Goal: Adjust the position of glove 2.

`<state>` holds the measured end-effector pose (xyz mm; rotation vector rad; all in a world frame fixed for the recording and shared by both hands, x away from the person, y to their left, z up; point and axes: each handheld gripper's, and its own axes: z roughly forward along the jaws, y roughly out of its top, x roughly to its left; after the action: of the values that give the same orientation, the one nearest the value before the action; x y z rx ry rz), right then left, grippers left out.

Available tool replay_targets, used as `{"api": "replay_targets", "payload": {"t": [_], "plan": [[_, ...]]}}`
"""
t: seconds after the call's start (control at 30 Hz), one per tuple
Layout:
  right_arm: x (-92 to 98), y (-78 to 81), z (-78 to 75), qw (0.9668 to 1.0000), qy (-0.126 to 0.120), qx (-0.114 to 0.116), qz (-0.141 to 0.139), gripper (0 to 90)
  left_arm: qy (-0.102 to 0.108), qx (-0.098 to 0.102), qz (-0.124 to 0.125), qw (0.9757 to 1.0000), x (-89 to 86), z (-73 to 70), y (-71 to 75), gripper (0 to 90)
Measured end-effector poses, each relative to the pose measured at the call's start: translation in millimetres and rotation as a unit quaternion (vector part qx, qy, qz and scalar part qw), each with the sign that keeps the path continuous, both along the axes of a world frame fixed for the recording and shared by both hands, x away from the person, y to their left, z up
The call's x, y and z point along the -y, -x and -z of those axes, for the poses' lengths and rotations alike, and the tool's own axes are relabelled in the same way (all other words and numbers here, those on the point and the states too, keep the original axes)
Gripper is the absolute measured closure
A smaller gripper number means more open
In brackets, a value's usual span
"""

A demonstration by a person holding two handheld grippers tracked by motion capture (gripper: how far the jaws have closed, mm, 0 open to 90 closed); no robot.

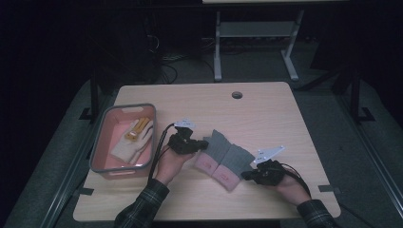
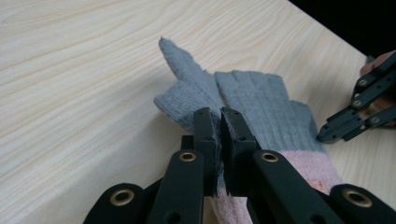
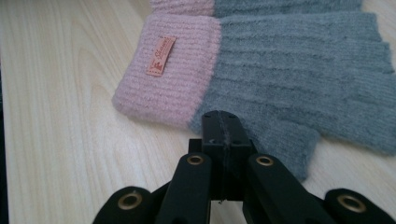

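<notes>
On the wooden table [image 1: 266, 109], grey-pink gloves [image 1: 225, 159] pinched between both grippers' closed fingers [image 2: 205, 135].

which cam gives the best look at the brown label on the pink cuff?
Right gripper view: the brown label sits close and sharp on the pink cuff. The left gripper view catches a sliver of it at the cuff's edge; in the high view it is too small to make out.
</notes>
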<state>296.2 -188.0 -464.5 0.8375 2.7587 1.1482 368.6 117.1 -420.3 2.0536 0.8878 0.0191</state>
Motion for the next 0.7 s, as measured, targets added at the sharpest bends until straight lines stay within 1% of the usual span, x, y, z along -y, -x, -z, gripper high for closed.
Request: {"api": "replay_targets", "payload": {"t": [0.1,0.17,0.27,0.37,0.4,0.47,0.5,0.6,0.7], "plan": [[-2.0,-1.4,0.6,1.0,0.004,0.0,-0.002,90.0,0.01,0.005,0.007,0.9999,2.7,-3.2,0.5,85.4],[-2.1,-1.7,0.8,1.0,0.005,-0.002,-0.001,90.0,0.009,0.006,0.009,0.9999,3.5,-4.5,0.9,85.4],[-3.1,-1.8,1.1,1.0,0.004,-0.004,0.003,90.0,0.018,0.006,0.015,0.9997,7.0,-7.4,2.4,85.5],[-4.3,-3.2,2.2,1.0,0.005,0.001,0.0,90.0,0.02,0.009,0.025,0.9995,12.4,-10.0,5.3,85.5],[-6.4,-3.5,1.8,1.0,0.005,-0.002,0.004,90.0,0.023,0.01,0.027,0.9993,14.5,-10.9,6.5,85.6],[-8.6,-4.7,1.8,1.0,0.006,-0.002,0.005,90.0,0.022,0.012,0.04,0.9989,19.5,-13.2,9.4,85.7],[-9.7,-5.7,1.9,1.0,0.007,0.001,0.003,90.0,0.023,0.012,0.042,0.9988,21.1,-13.7,10.3,85.7],[-14.7,-7.5,1.6,0.9999,0.007,-0.002,0.008,90.0,0.025,0.012,0.05,0.9984,25.2,-14.3,12.3,85.9],[-19.4,-10.1,1.7,0.9999,0.008,0.0,0.006,90.0,0.023,0.012,0.054,0.9982,27.3,-14.2,13.5,86.1]]}}
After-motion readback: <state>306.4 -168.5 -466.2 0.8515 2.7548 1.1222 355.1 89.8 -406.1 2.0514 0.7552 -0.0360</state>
